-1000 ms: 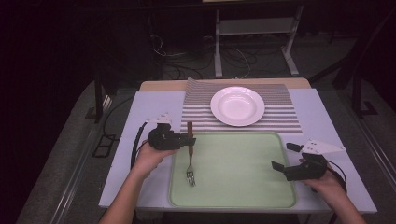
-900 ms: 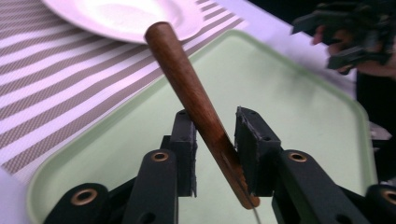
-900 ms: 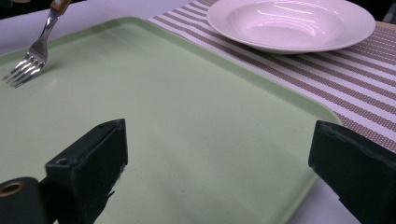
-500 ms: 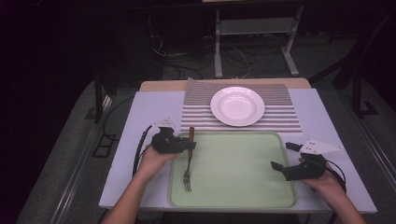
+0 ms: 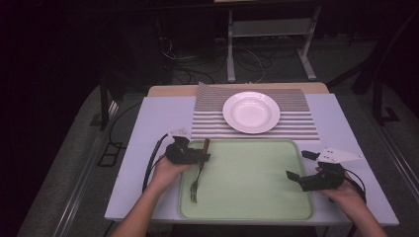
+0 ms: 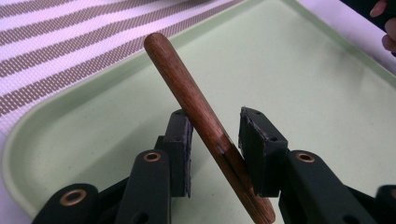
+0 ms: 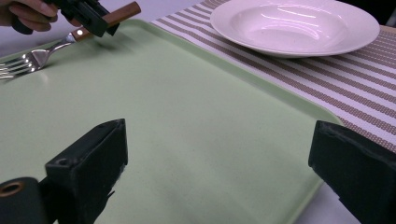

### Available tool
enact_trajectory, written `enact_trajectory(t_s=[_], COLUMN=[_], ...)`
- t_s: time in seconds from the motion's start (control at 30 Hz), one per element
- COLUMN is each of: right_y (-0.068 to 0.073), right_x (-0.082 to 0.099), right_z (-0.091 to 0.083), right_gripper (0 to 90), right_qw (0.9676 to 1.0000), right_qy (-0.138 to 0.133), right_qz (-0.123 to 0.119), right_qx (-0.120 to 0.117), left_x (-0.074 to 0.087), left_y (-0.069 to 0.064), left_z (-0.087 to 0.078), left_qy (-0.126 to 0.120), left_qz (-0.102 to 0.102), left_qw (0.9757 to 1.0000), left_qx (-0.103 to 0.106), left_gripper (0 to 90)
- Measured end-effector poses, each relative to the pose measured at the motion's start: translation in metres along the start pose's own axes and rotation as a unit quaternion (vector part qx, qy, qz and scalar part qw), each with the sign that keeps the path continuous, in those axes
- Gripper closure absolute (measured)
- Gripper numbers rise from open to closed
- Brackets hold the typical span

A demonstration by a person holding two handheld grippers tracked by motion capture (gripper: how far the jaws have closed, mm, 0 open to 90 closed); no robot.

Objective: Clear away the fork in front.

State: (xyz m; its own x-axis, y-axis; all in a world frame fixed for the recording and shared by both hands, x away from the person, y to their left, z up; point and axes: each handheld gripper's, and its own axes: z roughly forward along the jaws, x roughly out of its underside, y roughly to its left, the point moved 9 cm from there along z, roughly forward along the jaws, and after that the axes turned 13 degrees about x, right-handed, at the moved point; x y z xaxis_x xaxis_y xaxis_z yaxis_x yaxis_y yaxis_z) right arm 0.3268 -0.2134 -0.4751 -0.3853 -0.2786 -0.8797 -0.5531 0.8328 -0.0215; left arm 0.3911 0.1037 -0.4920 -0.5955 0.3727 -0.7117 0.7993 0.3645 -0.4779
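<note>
A fork (image 5: 197,170) with a brown wooden handle (image 6: 187,79) lies at the left end of the pale green tray (image 5: 247,207). Its tines rest on the tray and its handle points toward the striped placemat. My left gripper (image 5: 201,157) straddles the handle. Its jaws have just been opening, and the pads (image 6: 261,140) stand loosely at either side of the handle, with a gap at the left pad. The fork (image 7: 42,56) and that gripper also show far off in the right gripper view. My right gripper (image 5: 300,165) hovers wide open over the tray's right edge with nothing between its jaws (image 7: 219,140).
A white plate (image 5: 251,112) sits on a brown-and-white striped placemat (image 5: 296,123) behind the tray. The table has a white cover. Cables trail from both grippers. Dark floor and a metal stand lie beyond the table.
The left gripper has sunk a little with the fork, whose tines have come down onto the tray nearer the person. The right gripper has stayed put.
</note>
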Motion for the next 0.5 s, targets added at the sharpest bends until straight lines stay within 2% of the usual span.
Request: enact_trajectory(t_s=[0.37,0.5], right_y=[0.0002,0.0006], right_x=[-0.0016,-0.0003], right_z=[-0.0008,-0.0008], right_gripper=[4.9,4.9], right_qw=[1.0,1.0], right_qy=[-0.006,-0.005], right_qz=[0.002,-0.003], right_qx=[-0.004,-0.007], left_x=[0.007,0.0062], left_y=[0.008,0.0095], left_z=[0.0021,0.0007], left_qy=[0.021,0.023], left_qz=[-0.005,0.001], left_qw=[0.9995,0.9992], left_qx=[-0.023,-0.033], left_gripper=[59.1,59.3])
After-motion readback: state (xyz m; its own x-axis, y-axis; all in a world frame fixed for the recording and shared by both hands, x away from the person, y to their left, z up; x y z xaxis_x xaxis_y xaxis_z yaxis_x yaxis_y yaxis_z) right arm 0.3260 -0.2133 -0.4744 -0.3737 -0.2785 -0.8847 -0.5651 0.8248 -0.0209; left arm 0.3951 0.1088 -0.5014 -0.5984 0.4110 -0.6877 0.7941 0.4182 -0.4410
